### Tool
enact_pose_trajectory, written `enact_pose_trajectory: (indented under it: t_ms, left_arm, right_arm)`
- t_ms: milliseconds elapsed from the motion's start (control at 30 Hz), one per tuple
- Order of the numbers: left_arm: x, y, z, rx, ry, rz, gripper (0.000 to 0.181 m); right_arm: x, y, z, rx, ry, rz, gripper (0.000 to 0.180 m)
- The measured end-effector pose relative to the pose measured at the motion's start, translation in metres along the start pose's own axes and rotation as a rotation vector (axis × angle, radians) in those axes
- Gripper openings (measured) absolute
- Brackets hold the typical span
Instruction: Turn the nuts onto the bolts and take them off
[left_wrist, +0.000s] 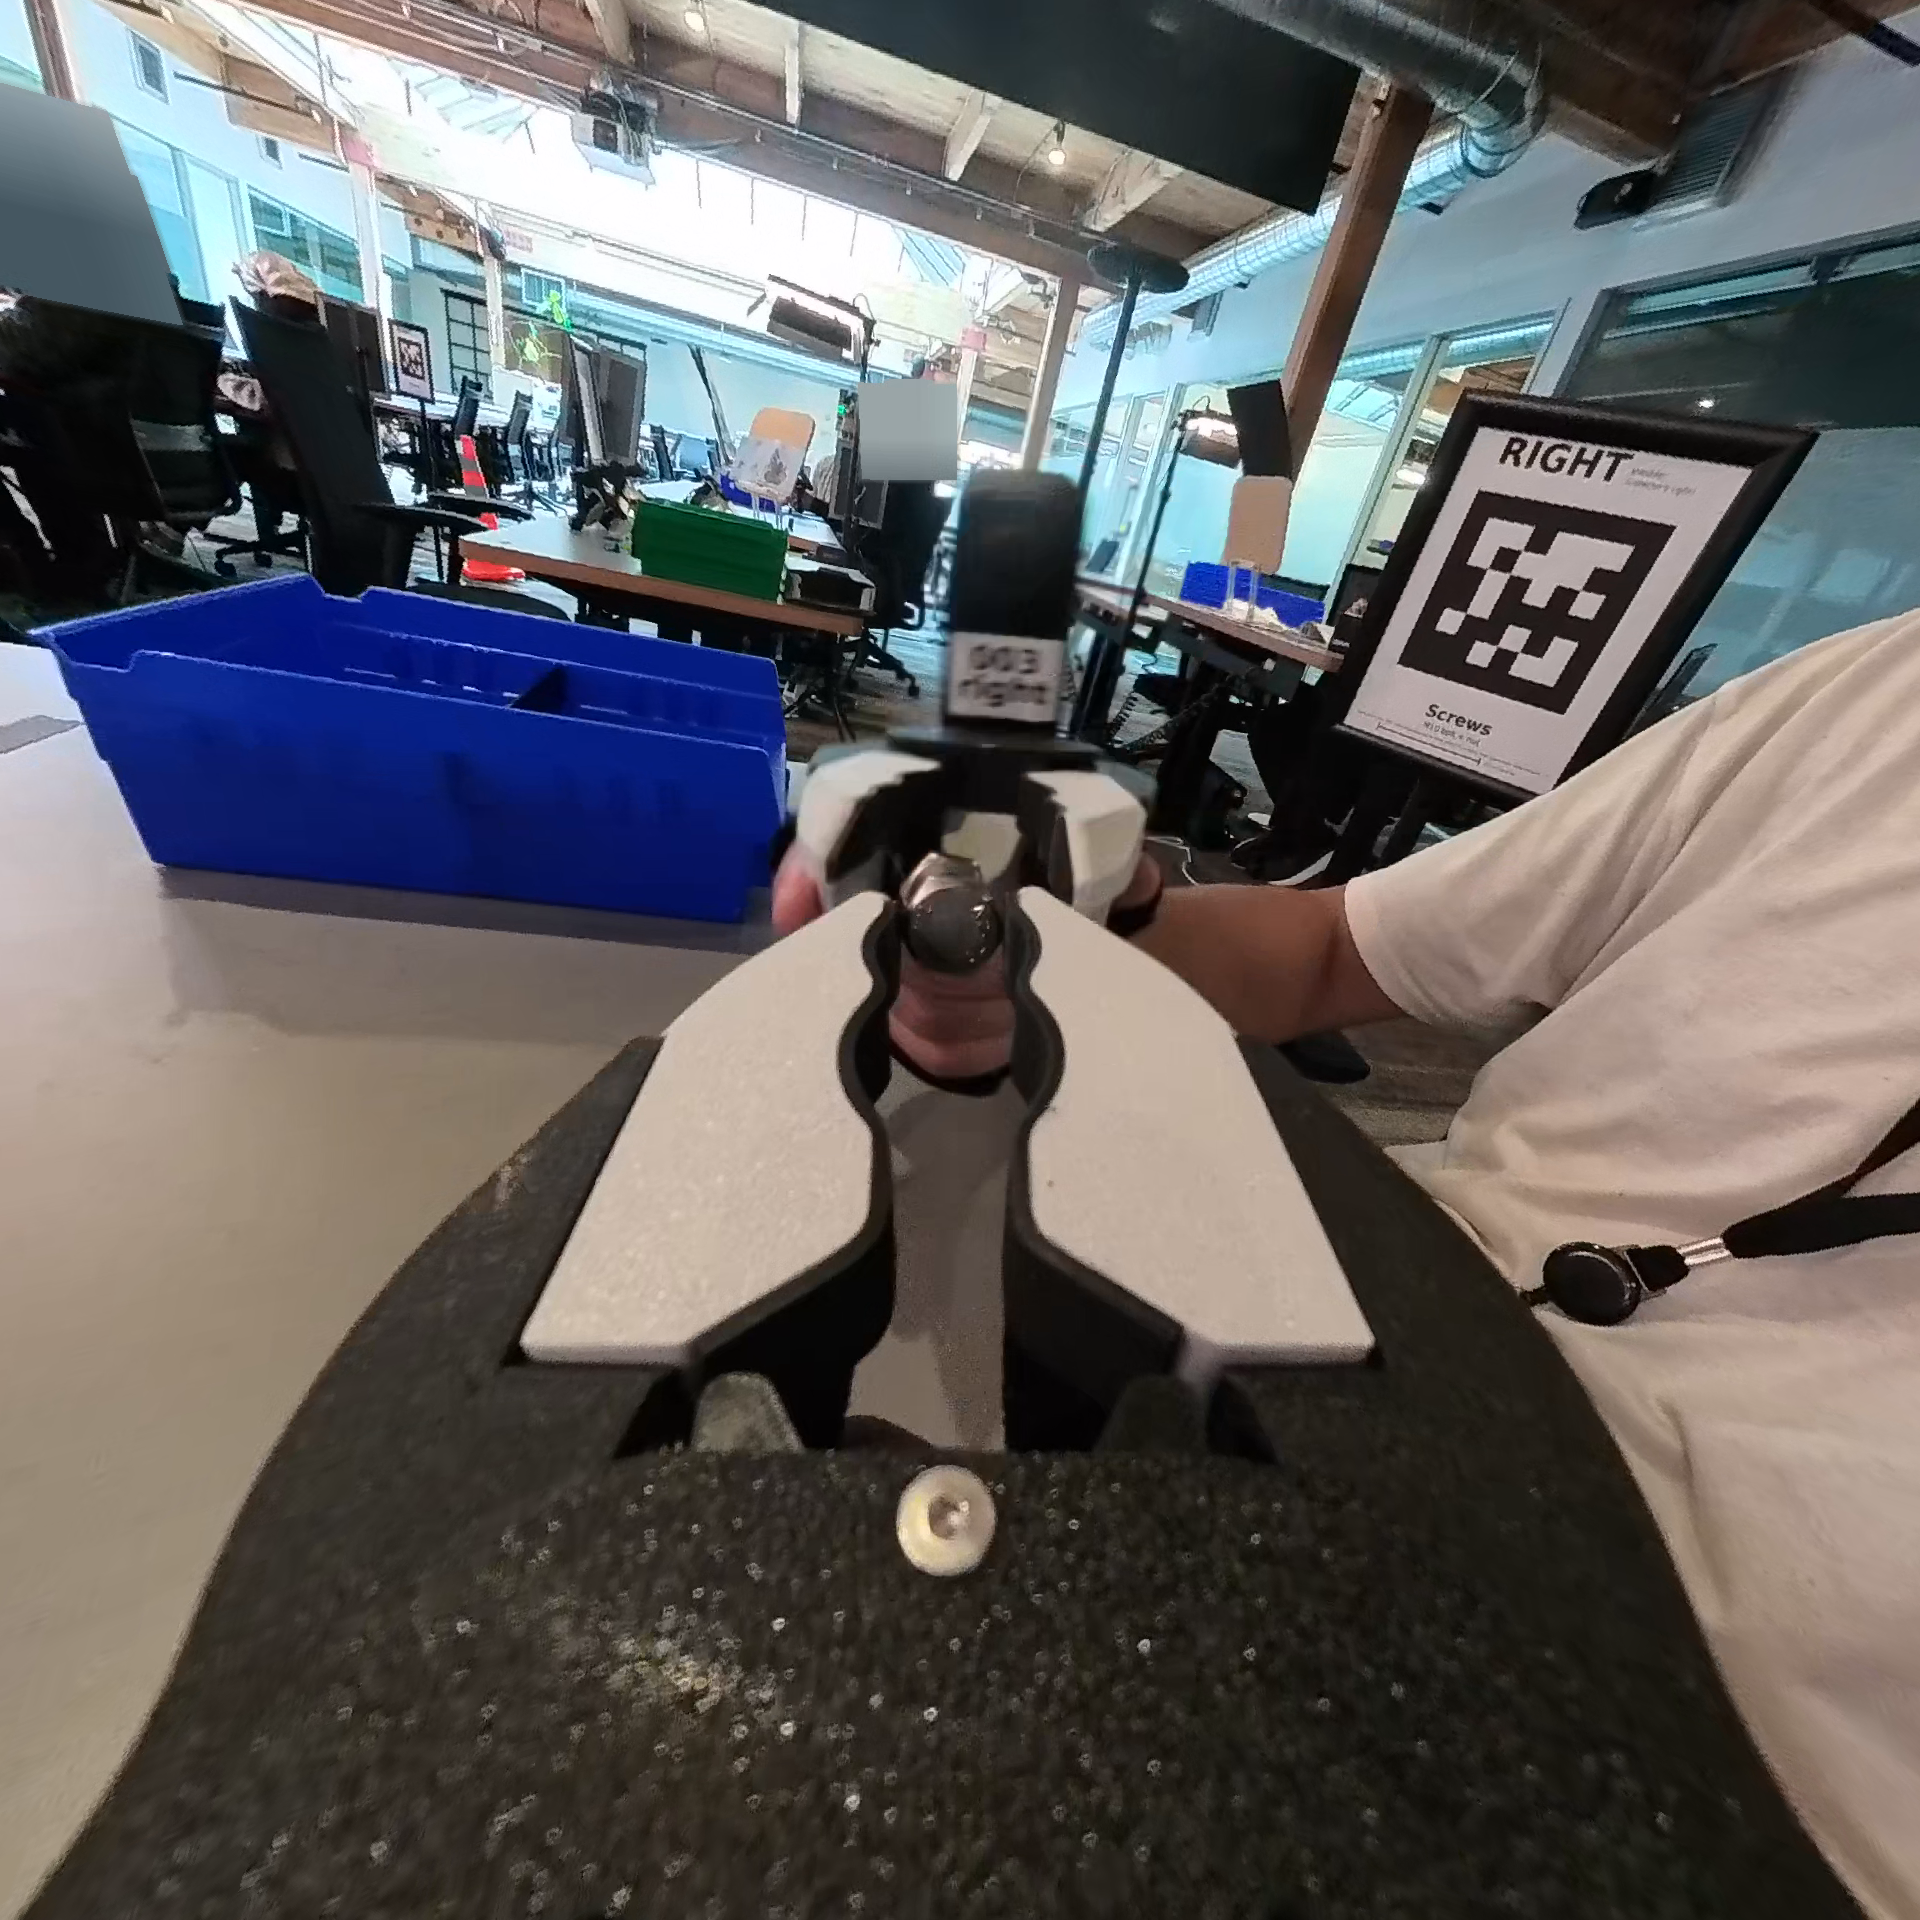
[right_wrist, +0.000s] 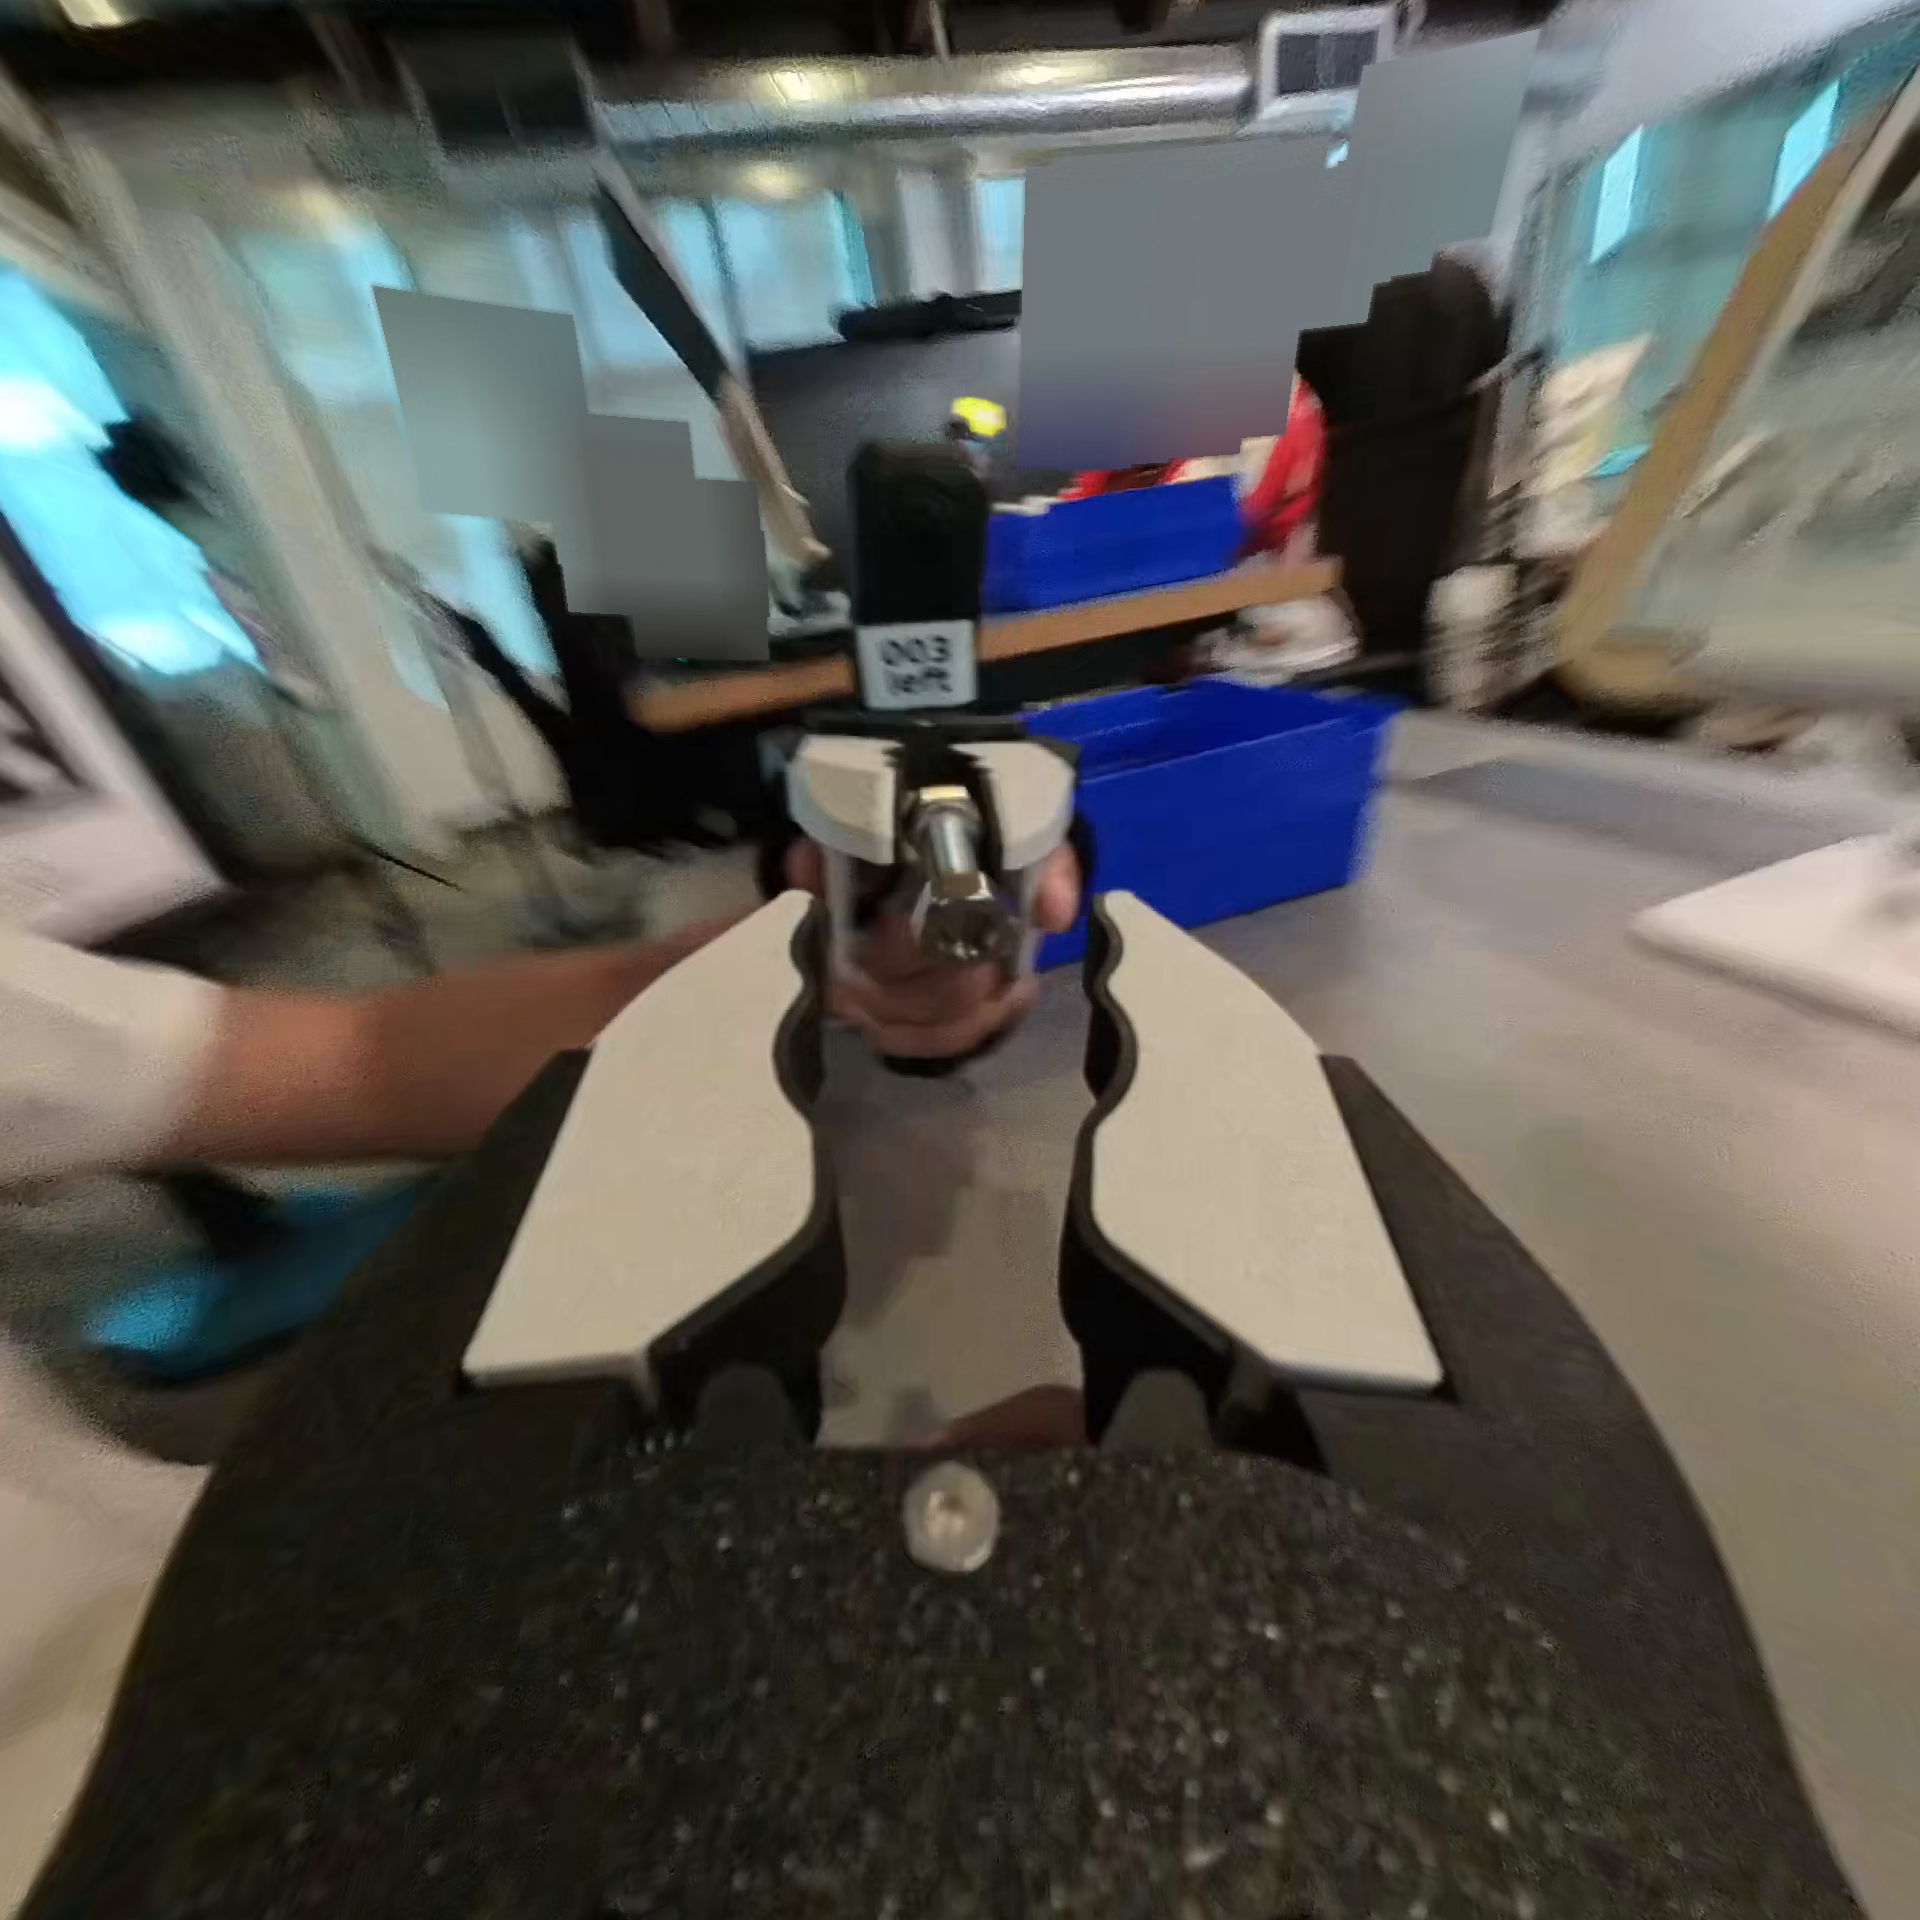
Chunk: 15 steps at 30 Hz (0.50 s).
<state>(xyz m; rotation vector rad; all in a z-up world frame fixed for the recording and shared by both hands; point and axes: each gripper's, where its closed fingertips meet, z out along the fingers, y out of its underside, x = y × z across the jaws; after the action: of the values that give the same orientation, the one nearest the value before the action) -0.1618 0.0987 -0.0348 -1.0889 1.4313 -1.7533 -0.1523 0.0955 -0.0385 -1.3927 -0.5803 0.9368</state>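
Above the grey bench (left_wrist: 260, 1039), the two grippers face each other tip to tip with one bolt (right_wrist: 951, 847) between them. The left gripper (left_wrist: 951, 935) has its fingers (left_wrist: 748, 1143) drawn nearly together on the bolt's rounded metal end, with only a narrow gap left between them. In the right wrist view the bolt runs from that far gripper toward the camera, its bare shank showing, and a hex piece, which I take to be the nut (right_wrist: 961, 925), sits at its near end. The right gripper (right_wrist: 951, 925) has its fingers (right_wrist: 665, 1164) spread wide, one on each side of the nut and clear of it, so it grips nothing.

As for progress, the nut appears to sit on the bolt near the end of the shank. Whether it is being wound on or off cannot be told from one moment. The open right fingers suggest a pause between turns, with a fresh grip on the nut due next. More turning seems to remain either way.

By count, there is one bolt and one nut in sight, and two grippers, each held in a person's hand. One blue bin (left_wrist: 416, 748) stands on the bench beyond them. Its contents are hidden, so further nuts or bolts cannot be counted. A framed marker sign (left_wrist: 1558, 603) stands off to the right side.
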Motion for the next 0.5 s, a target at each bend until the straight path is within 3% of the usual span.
enact_pose_trajectory:
  t_ms: [100, 200, 233, 300, 400, 500]
  left_arm:
    - [0.0, 0.0, 0.0, 0.001, 0.0, 0.003, 0.018]
    - [0.0, 0.001, 0.001, -0.004, -0.002, 0.005, 0.018]
    - [0.001, 0.001, 0.002, -0.004, 0.003, 0.003, 0.018]
    - [0.001, 0.001, 0.002, -0.005, 0.002, 0.003, 0.018]
    - [0.001, 0.003, 0.003, -0.018, 0.003, 0.005, 0.018]
    - [0.004, 0.004, 0.003, -0.024, 0.021, -0.001, 0.018]
  right_arm:
    - [-0.003, -0.001, 0.002, 0.051, -0.127, 0.274, 0.044]
    - [-0.003, 0.003, 0.005, 0.055, -0.157, 0.358, 0.03]
    - [-0.004, 0.004, 0.005, 0.058, -0.166, 0.369, 0.018]
    - [-0.004, 0.007, 0.006, 0.041, -0.175, 0.367, 0.018]
    - [-0.004, 0.005, 0.004, 0.032, -0.104, 0.154, 0.017]
    - [-0.003, 0.01, 0.003, -0.066, 0.053, -0.285, 0.018]
